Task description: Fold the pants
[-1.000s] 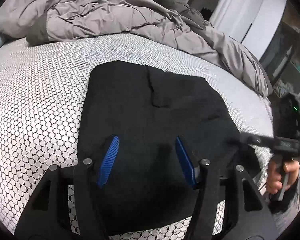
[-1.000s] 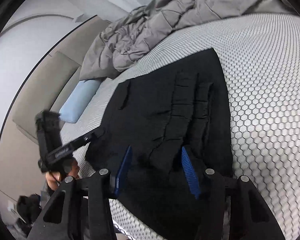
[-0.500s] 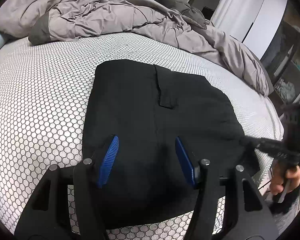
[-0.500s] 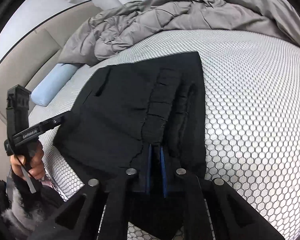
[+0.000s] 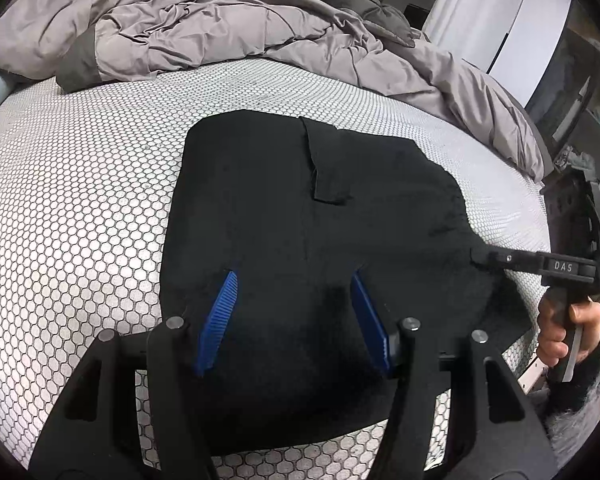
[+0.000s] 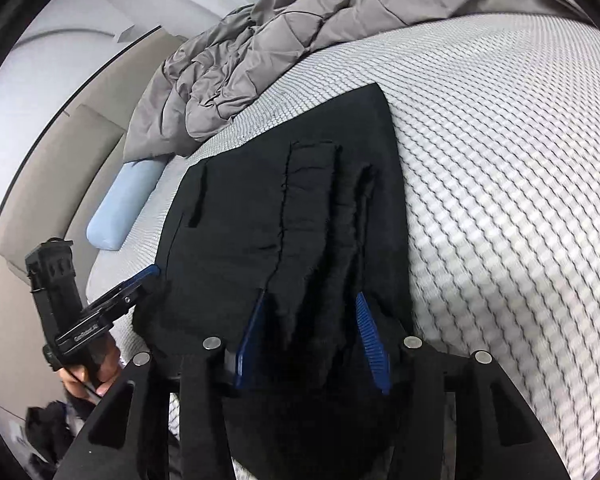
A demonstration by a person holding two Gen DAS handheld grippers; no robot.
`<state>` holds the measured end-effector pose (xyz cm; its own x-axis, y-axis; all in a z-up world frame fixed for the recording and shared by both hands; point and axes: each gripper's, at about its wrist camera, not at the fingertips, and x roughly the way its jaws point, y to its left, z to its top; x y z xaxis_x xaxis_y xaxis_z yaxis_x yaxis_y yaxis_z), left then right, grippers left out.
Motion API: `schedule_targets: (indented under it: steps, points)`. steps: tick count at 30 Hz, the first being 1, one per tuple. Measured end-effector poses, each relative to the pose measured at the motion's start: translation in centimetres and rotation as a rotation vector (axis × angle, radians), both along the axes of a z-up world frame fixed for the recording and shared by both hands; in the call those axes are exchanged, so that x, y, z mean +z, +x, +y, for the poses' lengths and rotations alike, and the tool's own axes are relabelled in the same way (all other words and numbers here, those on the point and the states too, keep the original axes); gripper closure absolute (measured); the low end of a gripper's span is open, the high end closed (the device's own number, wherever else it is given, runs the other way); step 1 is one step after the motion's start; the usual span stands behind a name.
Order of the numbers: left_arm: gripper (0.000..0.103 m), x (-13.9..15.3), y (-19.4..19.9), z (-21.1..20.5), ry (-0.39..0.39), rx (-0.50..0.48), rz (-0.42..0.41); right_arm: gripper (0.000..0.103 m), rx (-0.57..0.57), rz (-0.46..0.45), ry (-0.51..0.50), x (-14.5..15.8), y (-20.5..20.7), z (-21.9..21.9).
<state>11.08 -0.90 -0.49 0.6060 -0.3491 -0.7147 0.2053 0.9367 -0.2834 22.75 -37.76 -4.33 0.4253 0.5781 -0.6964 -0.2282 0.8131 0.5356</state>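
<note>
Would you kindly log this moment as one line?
stage: pants folded flat on bed | left gripper: open above pants | right gripper: jaws just opened, open over bunched edge, not gripping

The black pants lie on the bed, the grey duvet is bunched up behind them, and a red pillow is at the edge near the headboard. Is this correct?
Not quite: the pillow is light blue, not red, as the right wrist view shows. The rest holds: the black pants lie on the bed, and the grey duvet is bunched up behind them.
</note>
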Motion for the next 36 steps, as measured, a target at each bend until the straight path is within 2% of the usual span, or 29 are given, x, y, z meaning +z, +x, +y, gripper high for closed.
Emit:
schedule_targets:
  steps: [2, 4, 7, 10, 12, 14, 16, 17, 18, 20, 23, 25, 26, 29, 33, 36]
  points:
    - [0.047, 0.0, 0.0, 0.2, -0.008, 0.003, 0.001, 0.067, 0.015, -0.027, -0.004, 0.1, 0.3, 0.8]
    - [0.047, 0.1, -0.1, 0.4, -0.010, 0.009, -0.001, 0.084, 0.034, -0.088, -0.069, 1.0, -0.3, 1.9]
    - [0.047, 0.5, -0.4, 1.0, -0.028, 0.022, -0.009, 0.091, 0.031, -0.163, -0.024, 4.0, -1.8, 2.3]
    - [0.047, 1.0, -0.7, 1.5, -0.049, 0.007, -0.012, 0.091, 0.052, -0.237, 0.053, 7.5, -4.8, 1.6]
    - [0.046, 1.4, -1.0, 1.7, -0.054, -0.010, -0.020, 0.092, 0.055, -0.254, 0.053, 8.0, -6.5, 1.1]
    - [0.046, 1.6, -1.2, 1.6, -0.031, -0.019, -0.032, 0.091, 0.031, -0.209, 0.025, 6.4, -6.4, 1.0]
    - [0.046, 1.5, -1.2, 1.2, -0.011, -0.035, -0.029, 0.086, -0.032, -0.103, -0.158, 2.3, -4.8, 0.8]
    - [0.046, 1.5, -1.2, 0.9, 0.001, -0.036, -0.028, 0.082, -0.032, -0.067, -0.178, 1.0, -4.2, 0.7]
    - [0.046, 1.4, -1.2, 0.6, 0.015, -0.043, -0.026, 0.079, -0.022, -0.029, -0.141, 0.0, -3.5, 0.3]
    - [0.046, 1.5, -1.4, 0.1, 0.026, -0.057, -0.033, 0.076, -0.048, -0.018, -0.047, 0.8, -3.5, -0.9]
    - [0.046, 1.7, -2.1, -0.8, 0.029, -0.100, -0.048, 0.074, -0.038, -0.131, -0.045, 3.3, -4.9, -1.1]
    - [0.046, 1.7, -2.6, -1.6, 0.040, -0.126, -0.050, 0.074, 0.018, -0.134, 0.043, 3.6, -5.1, -0.8]
    - [0.046, 1.7, -2.8, -2.0, 0.043, -0.142, -0.051, 0.074, 0.033, -0.125, 0.054, 3.5, -5.0, -0.6]
    - [0.044, 1.5, -3.5, -3.7, 0.057, -0.191, -0.058, 0.074, 0.043, -0.069, 0.006, 2.1, -4.2, 0.3]
    - [0.042, 0.3, -3.7, -5.8, 0.137, -0.231, -0.052, 0.074, 0.043, -0.059, 0.033, 2.0, -3.8, 0.6]
    - [0.040, 0.0, -3.7, -6.2, 0.154, -0.239, -0.053, 0.074, 0.036, -0.032, 0.052, 1.7, -3.3, 0.5]
